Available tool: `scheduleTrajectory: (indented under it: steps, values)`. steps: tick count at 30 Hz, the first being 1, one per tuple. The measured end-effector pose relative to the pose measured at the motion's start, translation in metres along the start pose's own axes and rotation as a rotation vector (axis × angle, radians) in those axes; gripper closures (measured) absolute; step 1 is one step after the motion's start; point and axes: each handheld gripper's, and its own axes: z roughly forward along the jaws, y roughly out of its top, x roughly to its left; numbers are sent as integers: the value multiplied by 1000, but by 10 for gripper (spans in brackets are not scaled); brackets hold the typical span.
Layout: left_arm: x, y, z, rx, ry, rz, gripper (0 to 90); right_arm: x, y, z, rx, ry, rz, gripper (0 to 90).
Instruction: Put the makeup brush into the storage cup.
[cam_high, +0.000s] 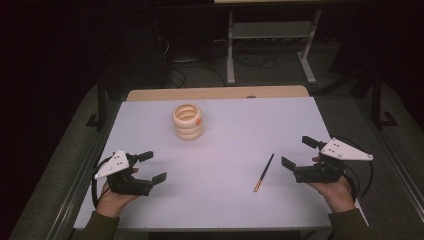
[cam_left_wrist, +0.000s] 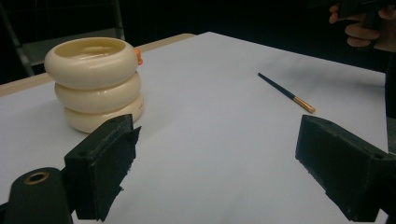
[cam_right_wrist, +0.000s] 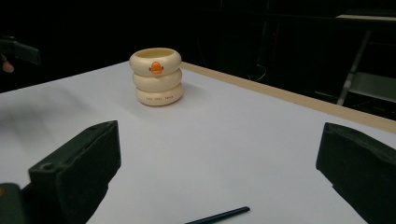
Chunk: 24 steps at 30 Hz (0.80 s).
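Left gripper (cam_high: 152, 166), matte black foam-faced jaws set wide apart, nothing between them, near-left of the holder. Holder (cam_high: 188, 121): glossy cream cup shaped as three stacked rings, upright, far centre of the white table (cam_high: 240, 195). Right gripper view shows its orange duck-like emblem and small lettering; from above, just an orange spot. Chopstick (cam_high: 263, 173), thin, dark, tan-tipped, lies flat right of the holder. Right gripper (cam_high: 299, 152) beyond it, jaws likewise spread, empty.
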Motion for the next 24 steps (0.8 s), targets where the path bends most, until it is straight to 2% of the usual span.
scheduleTrajectory:
  steps: [8,13,24]
  values:
    - [1,0,0,4,-3,3,116,-1,3,3,0,5,18,0]
    - [0,0,1,4,-3,3,116,-2,3,6,-6,9,12,0]
    - [1,1,1,2,0,6,117,0,6,14,18,7,-5,0]
